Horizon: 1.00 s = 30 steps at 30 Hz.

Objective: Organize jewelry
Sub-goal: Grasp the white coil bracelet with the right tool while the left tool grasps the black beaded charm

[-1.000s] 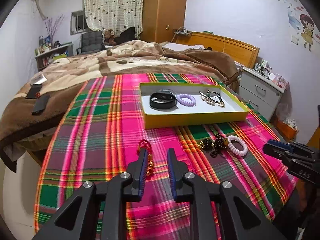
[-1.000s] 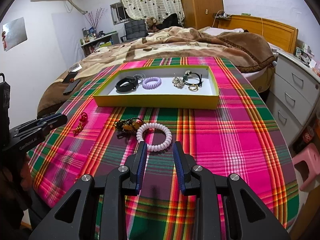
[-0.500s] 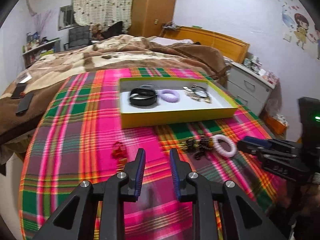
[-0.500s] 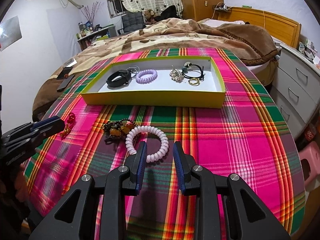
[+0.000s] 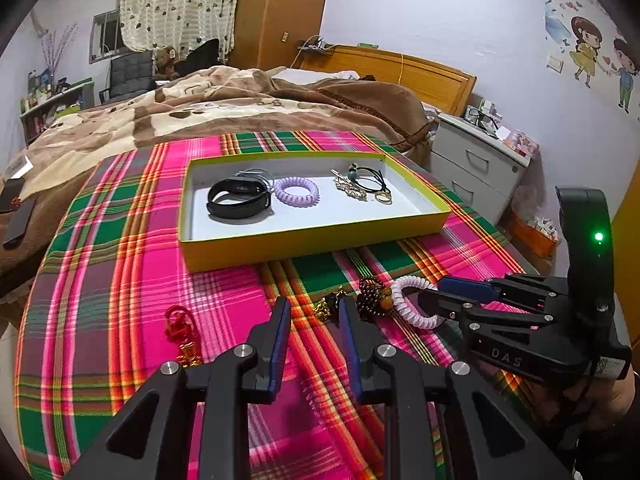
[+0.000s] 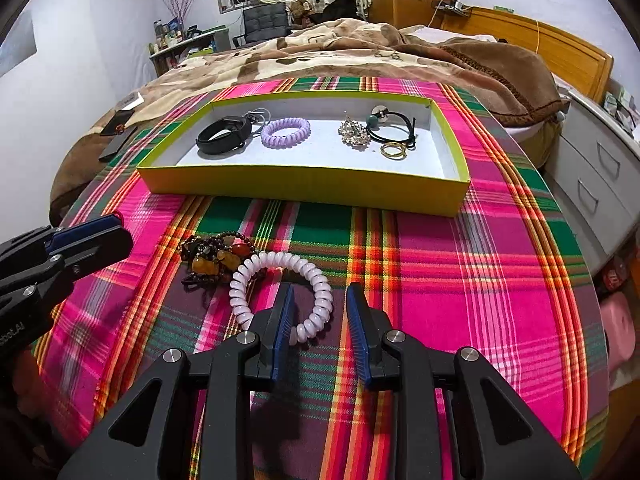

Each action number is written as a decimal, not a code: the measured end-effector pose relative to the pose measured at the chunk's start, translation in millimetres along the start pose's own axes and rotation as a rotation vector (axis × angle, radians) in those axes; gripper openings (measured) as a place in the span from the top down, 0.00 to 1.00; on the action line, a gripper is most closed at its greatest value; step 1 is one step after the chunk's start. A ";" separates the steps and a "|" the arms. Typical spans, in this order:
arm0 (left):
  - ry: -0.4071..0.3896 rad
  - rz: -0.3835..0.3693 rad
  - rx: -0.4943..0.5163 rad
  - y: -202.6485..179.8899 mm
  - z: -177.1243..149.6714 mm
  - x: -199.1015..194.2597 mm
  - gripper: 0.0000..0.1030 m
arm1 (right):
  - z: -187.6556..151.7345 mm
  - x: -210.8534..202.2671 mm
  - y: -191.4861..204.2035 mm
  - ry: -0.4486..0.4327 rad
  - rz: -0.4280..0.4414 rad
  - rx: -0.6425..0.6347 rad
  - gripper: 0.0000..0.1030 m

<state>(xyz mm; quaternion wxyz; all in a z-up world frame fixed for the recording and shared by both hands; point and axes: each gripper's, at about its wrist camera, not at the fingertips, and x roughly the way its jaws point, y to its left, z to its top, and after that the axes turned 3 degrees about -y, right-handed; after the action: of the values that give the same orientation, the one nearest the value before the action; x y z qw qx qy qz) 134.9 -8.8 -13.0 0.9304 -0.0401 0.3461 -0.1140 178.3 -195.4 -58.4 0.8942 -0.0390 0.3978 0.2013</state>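
On the plaid cloth lie a red knot charm (image 5: 180,324), a brown bead bracelet (image 5: 372,296) (image 6: 216,256) and a white spiral hair tie (image 5: 422,319) (image 6: 256,268). My right gripper (image 6: 320,294) (image 5: 430,290) is open over the tie: its left finger stands inside the ring, and the tie's right arc lies loose between the jaws. My left gripper (image 5: 314,308) (image 6: 120,230) is open and empty, just left of the bracelet. Behind, a yellow tray (image 5: 312,246) (image 6: 304,192) holds a black band (image 5: 240,200), a purple spiral tie (image 5: 297,197), a brooch, a black hair tie and gold rings.
The round table's edge curves close on the left and right. Beyond the tray is a bed with a brown blanket (image 5: 240,108). A white nightstand (image 5: 476,168) stands to the right, and a pink stool (image 6: 620,328) sits low beside the table.
Both grippers have come forward and lower. The left one swung right, from the red charm toward the bracelet. The right one reached the white tie, its left finger now inside the ring.
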 end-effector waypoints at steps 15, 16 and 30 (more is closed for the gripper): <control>0.138 -0.040 0.009 -3.5 3.4 47.4 0.68 | 2.7 2.7 -1.0 0.000 -0.018 -0.028 0.90; 0.138 -0.040 0.011 -3.7 3.9 47.8 0.68 | 2.7 2.7 -1.2 0.000 -0.019 -0.028 0.90; 0.150 0.048 0.104 -18.6 6.9 55.1 0.79 | -1.1 -3.6 -7.4 -0.012 -0.020 0.001 0.91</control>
<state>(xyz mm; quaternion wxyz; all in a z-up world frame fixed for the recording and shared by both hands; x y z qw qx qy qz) 176.4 -40.0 -39.9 0.9052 0.0252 0.4091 -0.1123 178.3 -203.6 -57.2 0.8985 -0.0411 0.3924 0.1925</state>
